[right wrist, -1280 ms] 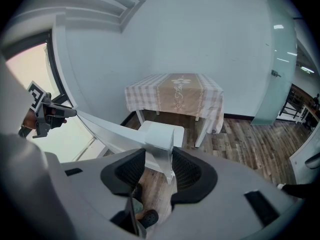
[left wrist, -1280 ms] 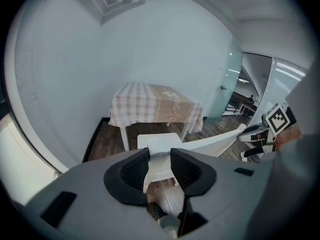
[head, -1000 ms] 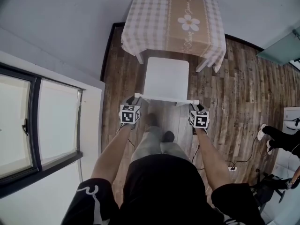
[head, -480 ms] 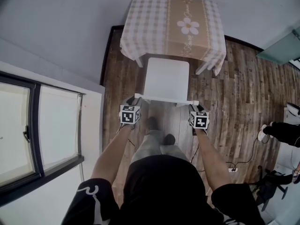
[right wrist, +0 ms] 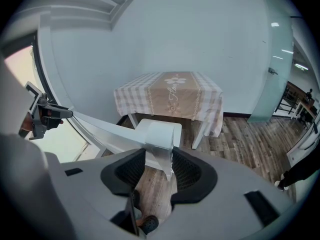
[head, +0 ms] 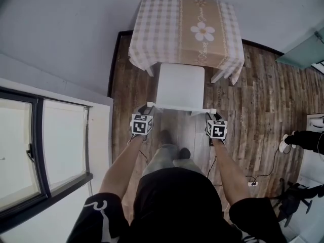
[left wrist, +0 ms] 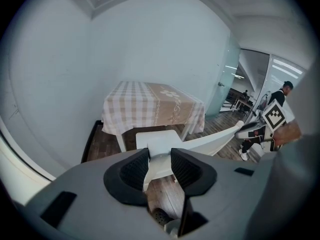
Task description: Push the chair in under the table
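Well, L gripper (head: 146,108) + R gripper (head: 211,115) on chair (head: 181,87) back; tablecloth (head: 157,24) script illegible.

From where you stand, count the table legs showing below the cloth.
2. One leg stands left of the chair, at the near left corner; the other leg at the near right corner. Far legs may be hidden by the tablecloth.

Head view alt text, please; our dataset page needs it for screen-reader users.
Seen from above, a person's left gripper and right gripper clamp the backrest ends of a white chair, whose seat front reaches the edge of a table with a checked cloth. Wood floor; a window at left.
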`<state>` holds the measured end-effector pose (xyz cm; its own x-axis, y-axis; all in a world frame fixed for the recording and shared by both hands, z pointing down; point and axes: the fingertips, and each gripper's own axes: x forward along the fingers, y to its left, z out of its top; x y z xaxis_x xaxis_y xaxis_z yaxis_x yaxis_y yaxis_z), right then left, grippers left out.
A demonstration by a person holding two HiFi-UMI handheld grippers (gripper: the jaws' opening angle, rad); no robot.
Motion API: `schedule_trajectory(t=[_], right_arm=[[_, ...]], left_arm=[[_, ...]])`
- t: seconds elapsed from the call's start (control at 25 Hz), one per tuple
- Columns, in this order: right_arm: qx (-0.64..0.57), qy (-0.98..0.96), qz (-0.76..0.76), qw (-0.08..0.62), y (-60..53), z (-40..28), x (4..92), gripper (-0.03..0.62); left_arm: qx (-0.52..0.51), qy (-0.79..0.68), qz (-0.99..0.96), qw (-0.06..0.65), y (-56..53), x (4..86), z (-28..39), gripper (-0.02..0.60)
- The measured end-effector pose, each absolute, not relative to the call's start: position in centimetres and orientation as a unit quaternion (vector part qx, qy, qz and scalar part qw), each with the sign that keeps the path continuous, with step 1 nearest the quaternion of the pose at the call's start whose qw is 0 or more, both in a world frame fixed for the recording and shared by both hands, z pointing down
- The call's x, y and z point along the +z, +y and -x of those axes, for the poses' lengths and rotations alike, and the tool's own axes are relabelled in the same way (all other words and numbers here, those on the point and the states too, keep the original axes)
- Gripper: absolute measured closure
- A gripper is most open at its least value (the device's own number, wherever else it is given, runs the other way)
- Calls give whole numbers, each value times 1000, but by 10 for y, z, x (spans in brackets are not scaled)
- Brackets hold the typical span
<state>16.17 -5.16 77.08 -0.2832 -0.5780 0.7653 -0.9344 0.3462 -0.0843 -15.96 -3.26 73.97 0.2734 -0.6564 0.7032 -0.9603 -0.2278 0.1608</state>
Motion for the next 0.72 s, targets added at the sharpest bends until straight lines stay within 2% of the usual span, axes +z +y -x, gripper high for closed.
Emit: schedule_trajectory(t=[0.72], right_arm=[[275,-729,-530,335,-86,-142,773,419]], left_arm=[[263,-516,-765,279,-83,741,180,436]])
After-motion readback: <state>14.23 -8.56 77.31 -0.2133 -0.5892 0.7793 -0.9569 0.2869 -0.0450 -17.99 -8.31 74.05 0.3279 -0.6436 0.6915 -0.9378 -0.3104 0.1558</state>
